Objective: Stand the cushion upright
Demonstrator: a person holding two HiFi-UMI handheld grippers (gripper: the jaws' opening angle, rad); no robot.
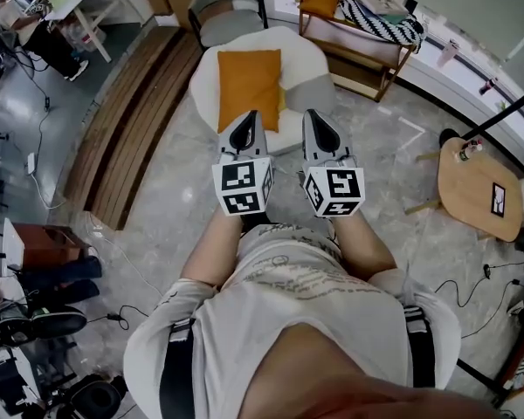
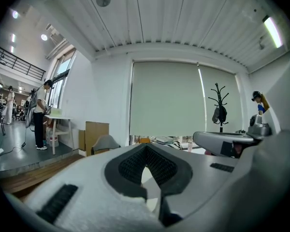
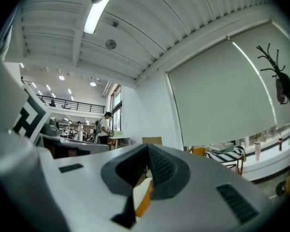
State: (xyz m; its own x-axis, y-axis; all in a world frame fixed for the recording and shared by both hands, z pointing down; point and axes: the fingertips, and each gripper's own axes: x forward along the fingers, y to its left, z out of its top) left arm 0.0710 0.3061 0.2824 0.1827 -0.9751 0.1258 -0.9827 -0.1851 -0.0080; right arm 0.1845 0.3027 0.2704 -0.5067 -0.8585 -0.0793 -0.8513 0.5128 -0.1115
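An orange cushion [image 1: 249, 84] lies flat on a round white and grey seat [image 1: 307, 59] in the head view. My left gripper [image 1: 248, 122] is held just short of the cushion's near edge, jaws shut and empty. My right gripper [image 1: 317, 120] hovers beside it over the seat's grey part, to the right of the cushion, also shut on nothing. Both point roughly level toward the seat. In the left gripper view the shut gripper [image 2: 146, 150] shows only a pale sliver of seat below its tips. In the right gripper view a strip of the orange cushion [image 3: 144, 203] shows under the shut gripper [image 3: 148, 150].
A wooden rack [image 1: 356, 52] with a striped cushion and another orange cushion stands behind the seat. A grey chair [image 1: 227, 9] is at the back left. Wooden decking [image 1: 135, 125] runs along the left, and a round wooden side table [image 1: 472, 190] stands right. Cables trail on the floor.
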